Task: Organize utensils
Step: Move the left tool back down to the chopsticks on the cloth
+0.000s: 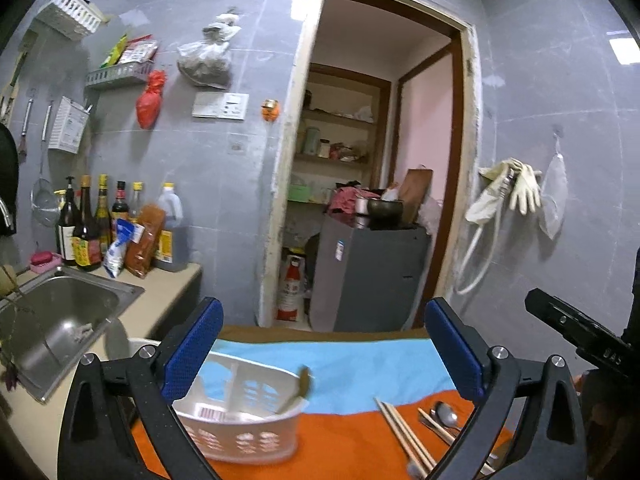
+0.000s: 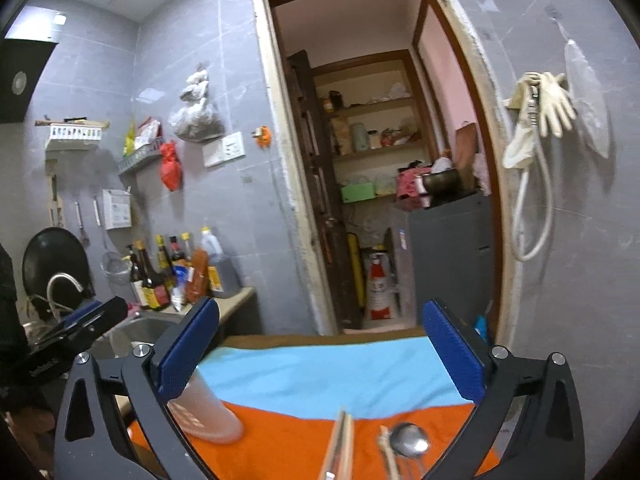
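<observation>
Your left gripper (image 1: 324, 344) has its blue fingers (image 1: 192, 348) spread wide apart, with nothing between them. Your right gripper (image 2: 320, 348) is spread wide too and holds nothing.

Look down past your left fingers. A white plastic utensil basket (image 1: 244, 424) sits on the orange cloth (image 1: 340, 440), on the left side. One spoon (image 1: 296, 392) stands in it already. It leans, with its bowl end up and tipped to the right.

To the right of the basket lie the wooden chopsticks (image 1: 404, 436). They lie flat, side by side. Their long way runs from the far left down to the near right. Just beside them on the right lies a metal spoon (image 1: 446, 416), flat, with its round bowl at the far end and its handle coming toward you. More chopsticks (image 1: 436, 426) lie next to it, pointing the same way.

From your right gripper, the chopsticks (image 2: 340, 444) run almost straight away from you, and the metal spoon (image 2: 408, 444) is to their right.

The orange cloth touches a light blue cloth (image 1: 360, 364) farther back. A steel sink (image 1: 60, 320) sits on the left counter, with sauce bottles (image 1: 84, 232) behind it. The wall is grey tile. An open doorway (image 1: 380, 140) shows shelves and a grey cabinet (image 1: 368, 276). Rubber gloves (image 1: 516, 188) hang on the right wall.
</observation>
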A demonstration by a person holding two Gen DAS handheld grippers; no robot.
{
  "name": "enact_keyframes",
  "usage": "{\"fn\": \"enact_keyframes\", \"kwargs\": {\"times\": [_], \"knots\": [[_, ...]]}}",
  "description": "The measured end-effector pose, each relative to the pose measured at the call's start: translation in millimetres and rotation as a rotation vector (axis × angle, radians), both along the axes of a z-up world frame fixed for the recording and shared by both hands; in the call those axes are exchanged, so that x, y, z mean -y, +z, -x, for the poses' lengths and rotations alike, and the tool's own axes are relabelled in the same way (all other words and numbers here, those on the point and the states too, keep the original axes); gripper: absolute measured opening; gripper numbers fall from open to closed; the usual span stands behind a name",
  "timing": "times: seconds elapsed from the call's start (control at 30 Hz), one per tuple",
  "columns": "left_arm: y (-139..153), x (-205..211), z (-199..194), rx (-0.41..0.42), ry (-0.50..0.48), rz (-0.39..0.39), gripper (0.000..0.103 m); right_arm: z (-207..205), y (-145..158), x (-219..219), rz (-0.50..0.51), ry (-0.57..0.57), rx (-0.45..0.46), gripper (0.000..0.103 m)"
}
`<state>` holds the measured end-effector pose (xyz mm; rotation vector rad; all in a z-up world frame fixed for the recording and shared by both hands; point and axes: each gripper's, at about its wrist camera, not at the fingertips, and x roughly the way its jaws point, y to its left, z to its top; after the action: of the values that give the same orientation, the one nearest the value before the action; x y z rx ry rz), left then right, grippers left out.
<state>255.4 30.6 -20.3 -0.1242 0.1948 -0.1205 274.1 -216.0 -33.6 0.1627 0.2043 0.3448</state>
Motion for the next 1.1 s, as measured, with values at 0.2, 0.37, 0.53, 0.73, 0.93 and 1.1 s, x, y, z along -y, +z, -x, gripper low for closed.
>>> {"fn": "enact_keyframes", "kwargs": {"times": [0.2,0.37,0.53,0.73,0.93,1.1], "knots": [[-18.2,34.0,1.6,-0.053,-0.066,-0.021,0.099,1.2,-21.4,34.3,0.026,-0.046,-0.063,0.103],[-41.4,61.6,-9.8,-0.135,-0.127,-0.034,0.099,-5.2,-46.3,58.8,0.053,-0.073,-0.138,0.103],[-71.4,81.6,-29.9,-0.222,-0.153,-0.054,0.099,-18.0,-74.5,75.9,0.083,-0.081,-0.220,0.103],[-103.9,94.2,-53.8,-0.313,-0.158,-0.068,0.098,-38.4,-105.7,82.1,0.101,-0.054,-0.308,0.103],[-131.1,97.6,-82.8,-0.449,-0.175,-0.063,0.065,-65.1,-129.0,75.5,0.144,-0.019,-0.396,0.096],[-149.2,93.7,-104.9,-0.563,-0.193,-0.038,0.047,-80.5,-140.3,67.0,0.176,0.031,-0.448,0.085]]}}
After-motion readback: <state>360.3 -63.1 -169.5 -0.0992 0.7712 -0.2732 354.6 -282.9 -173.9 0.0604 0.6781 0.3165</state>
